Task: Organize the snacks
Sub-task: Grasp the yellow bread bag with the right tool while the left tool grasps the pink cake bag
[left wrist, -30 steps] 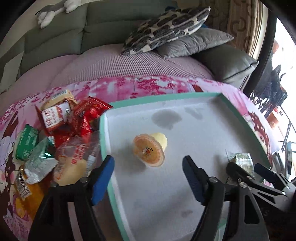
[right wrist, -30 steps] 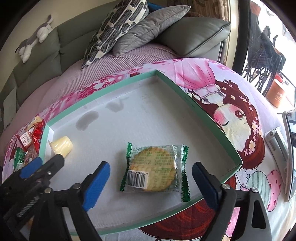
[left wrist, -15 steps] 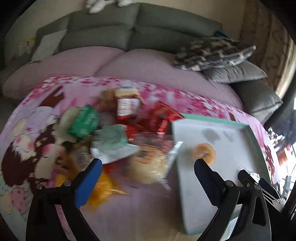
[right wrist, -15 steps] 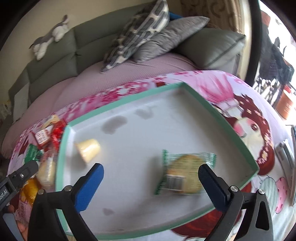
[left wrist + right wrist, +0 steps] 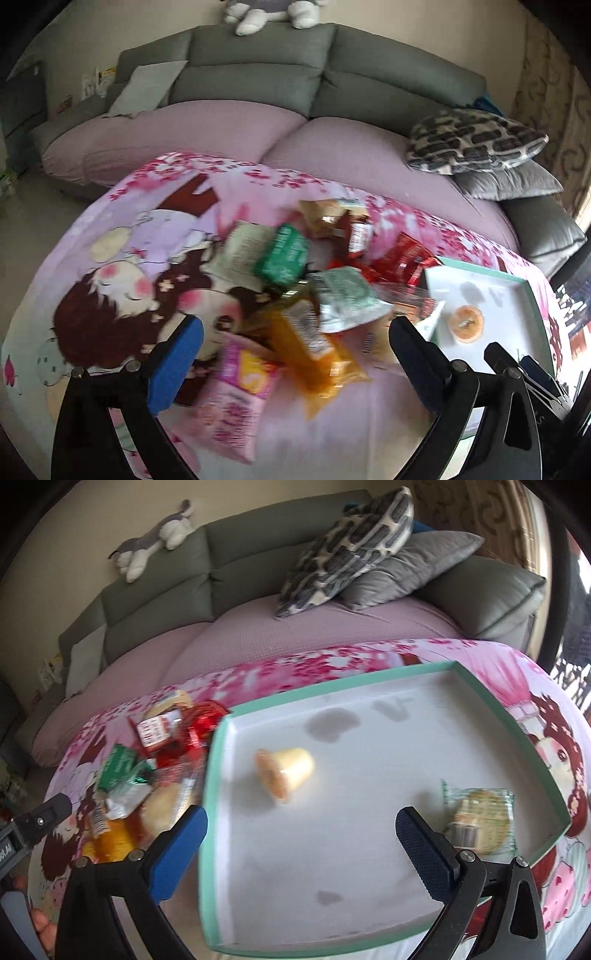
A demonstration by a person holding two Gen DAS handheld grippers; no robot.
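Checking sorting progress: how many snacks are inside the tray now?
2: a jelly cup near the tray's left side, and a wrapped biscuit at its right corner. None seem hidden.

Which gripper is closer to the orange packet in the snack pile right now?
Left. The left gripper hangs open right over the orange packet; the right gripper is open over the tray, beside the pile.

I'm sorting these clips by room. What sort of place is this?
Most likely a home living room: a grey sofa with cushions, a plush toy on its back, and a table under a cartoon-print cloth.
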